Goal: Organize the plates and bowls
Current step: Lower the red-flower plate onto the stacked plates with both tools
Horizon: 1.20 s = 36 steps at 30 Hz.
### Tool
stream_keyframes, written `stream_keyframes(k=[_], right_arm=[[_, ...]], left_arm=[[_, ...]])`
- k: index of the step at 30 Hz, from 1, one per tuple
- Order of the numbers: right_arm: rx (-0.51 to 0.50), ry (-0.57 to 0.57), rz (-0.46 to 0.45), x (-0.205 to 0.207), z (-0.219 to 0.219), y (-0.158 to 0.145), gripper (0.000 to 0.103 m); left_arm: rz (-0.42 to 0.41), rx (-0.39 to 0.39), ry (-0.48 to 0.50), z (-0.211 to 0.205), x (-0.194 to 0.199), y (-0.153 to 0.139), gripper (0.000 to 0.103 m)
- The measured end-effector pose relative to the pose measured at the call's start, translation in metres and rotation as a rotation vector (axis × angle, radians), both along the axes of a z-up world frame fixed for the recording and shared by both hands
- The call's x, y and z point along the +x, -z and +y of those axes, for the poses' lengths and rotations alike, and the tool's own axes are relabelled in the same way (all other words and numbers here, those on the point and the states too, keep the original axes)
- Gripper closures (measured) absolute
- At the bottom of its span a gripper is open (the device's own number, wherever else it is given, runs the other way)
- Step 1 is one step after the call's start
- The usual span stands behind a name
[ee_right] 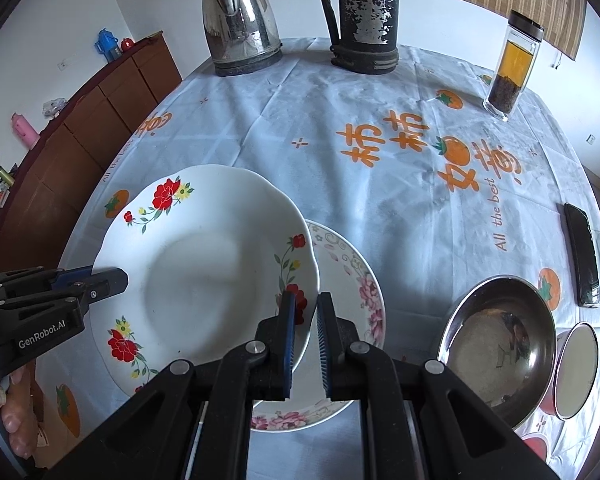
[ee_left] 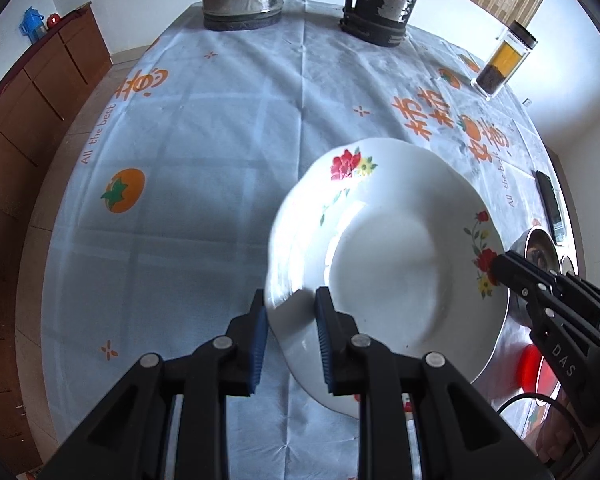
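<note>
A white plate with red flowers (ee_left: pixel 388 272) (ee_right: pixel 204 264) hangs tilted over the table, carried by both grippers. My left gripper (ee_left: pixel 290 320) is shut on its left rim and shows in the right wrist view as left gripper (ee_right: pixel 112 280). My right gripper (ee_right: pixel 305 320) is shut on the opposite rim; in the left wrist view the right gripper (ee_left: pixel 500 270) reaches in from the right. Under the held plate's right side, a plate with pink flowers (ee_right: pixel 360 292) lies flat on the tablecloth, partly hidden.
A steel bowl (ee_right: pixel 496 344) and a smaller white-lined bowl (ee_right: pixel 576 368) stand at the right. A black phone (ee_right: pixel 582 256) lies near the right edge. At the back are a steel kettle (ee_right: pixel 240 24), a black jug (ee_right: pixel 366 20) and a glass jar (ee_right: pixel 514 68). A wooden sideboard (ee_right: pixel 92 120) lines the left wall.
</note>
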State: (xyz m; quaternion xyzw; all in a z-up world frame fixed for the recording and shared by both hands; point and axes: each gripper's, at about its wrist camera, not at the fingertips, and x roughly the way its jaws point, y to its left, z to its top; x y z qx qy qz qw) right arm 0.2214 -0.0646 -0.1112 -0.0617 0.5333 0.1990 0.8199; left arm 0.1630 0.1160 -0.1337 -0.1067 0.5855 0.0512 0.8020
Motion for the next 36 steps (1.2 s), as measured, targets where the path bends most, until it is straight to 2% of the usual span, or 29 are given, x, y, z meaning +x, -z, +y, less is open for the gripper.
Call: stream_keyframes(k=[36], right_arm=[[-0.025,0.075,0.028,-0.006,-0.034,0.014,0.091]], left_arm=[[0.017,-0.004,0.078,-0.031,0.014,0.013,0.083]])
